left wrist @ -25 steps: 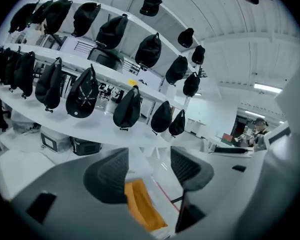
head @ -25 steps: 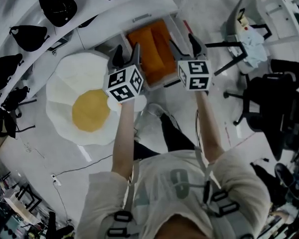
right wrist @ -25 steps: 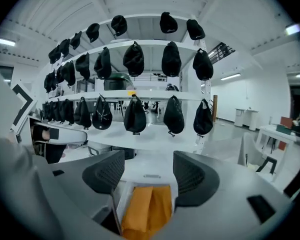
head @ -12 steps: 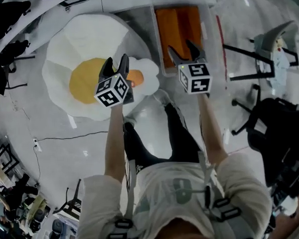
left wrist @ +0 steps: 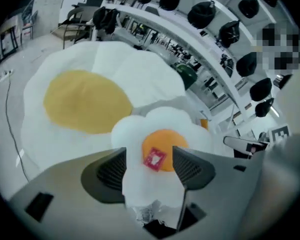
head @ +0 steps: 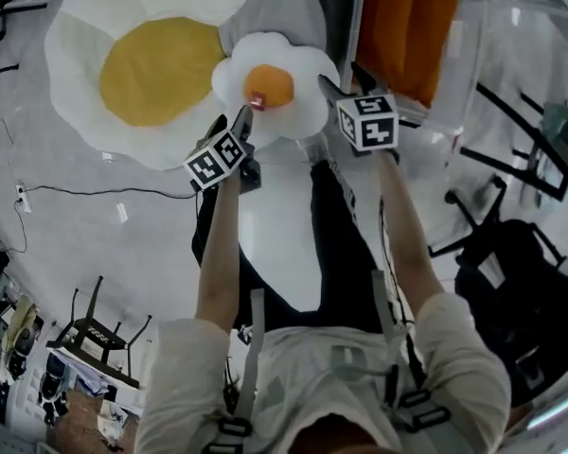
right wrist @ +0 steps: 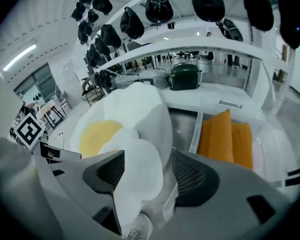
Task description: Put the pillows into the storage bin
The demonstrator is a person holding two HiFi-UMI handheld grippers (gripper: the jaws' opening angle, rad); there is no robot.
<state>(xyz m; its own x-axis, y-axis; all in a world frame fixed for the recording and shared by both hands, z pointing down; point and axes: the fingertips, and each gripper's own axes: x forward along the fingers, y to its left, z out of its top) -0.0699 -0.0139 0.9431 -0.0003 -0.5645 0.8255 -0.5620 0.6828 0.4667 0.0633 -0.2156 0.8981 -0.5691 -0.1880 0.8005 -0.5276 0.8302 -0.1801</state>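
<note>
In the head view, your left hand-held gripper (head: 232, 123) reaches down to the near edge of the small fried-egg pillow (head: 298, 69), which lies on the floor (head: 95, 225). That pillow overlaps the edge of the large fried-egg pillow (head: 151, 64). Your right hand-held gripper (head: 339, 76) is at the small pillow's other side, next to the storage bin (head: 358, 17), which holds an orange pillow (head: 407, 26).

In the left gripper view, the jaws stand wide apart and have just been opening. The small pillow's yolk and its red tag (left wrist: 154, 159) show in the gap, and neither pad presses on them.

In the right gripper view, the jaws are released too. The small pillow's white edge shows between them with the bin just beyond, and nothing is clamped.
</note>
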